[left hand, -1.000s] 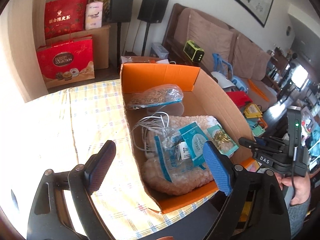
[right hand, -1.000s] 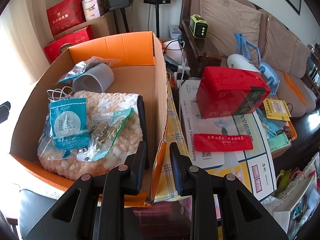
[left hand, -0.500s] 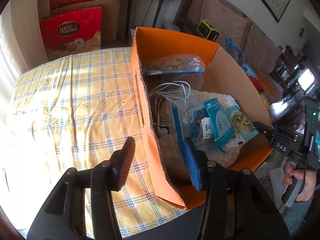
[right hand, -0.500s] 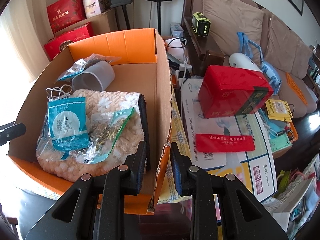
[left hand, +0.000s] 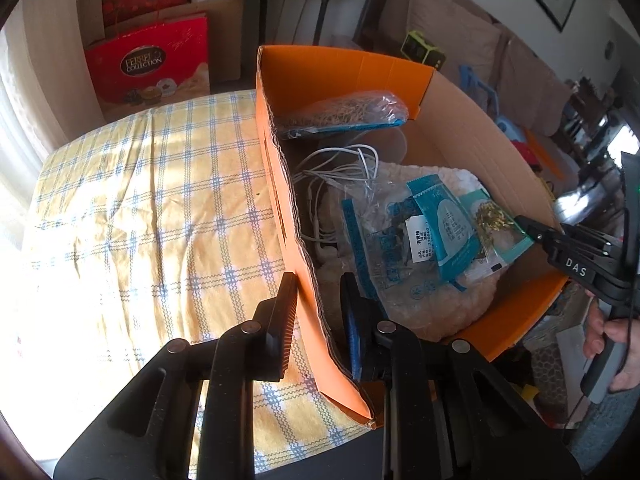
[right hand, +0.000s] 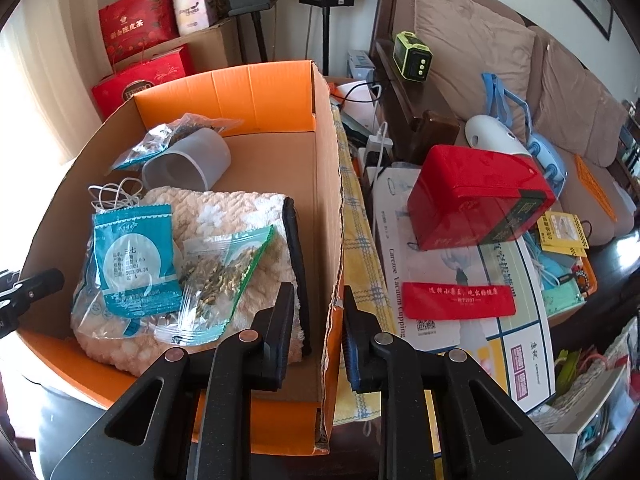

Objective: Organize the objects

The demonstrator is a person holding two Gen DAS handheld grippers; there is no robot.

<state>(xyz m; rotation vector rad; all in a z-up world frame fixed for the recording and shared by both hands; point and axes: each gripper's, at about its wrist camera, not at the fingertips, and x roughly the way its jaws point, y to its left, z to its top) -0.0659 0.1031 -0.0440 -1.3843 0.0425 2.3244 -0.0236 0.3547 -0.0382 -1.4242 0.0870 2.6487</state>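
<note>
Checked yellow tablecloth (left hand: pixel 132 208), wrinkled; orange cardboard box (left hand: pixel 344 68) sits on it, corrugated edges torn; red bag (left hand: pixel 152 68) behind reads "FERRERO COLLECTION"; white flat carton (right hand: pixel 404 264) beside the box reads "Carezoe Vacuum Cupping"; inside the box a cream fleece blanket (right hand: pixel 248 216), on it a teal sachet (right hand: pixel 134 256) dated "2023.09.24", plus a clear zip bag (right hand: pixel 220 280) of dried bits; left gripper (left hand: pixel 316 292) pinches the box's left wall, right gripper (right hand: pixel 314 304) pinches its right wall, "DAS" on its body.
</note>
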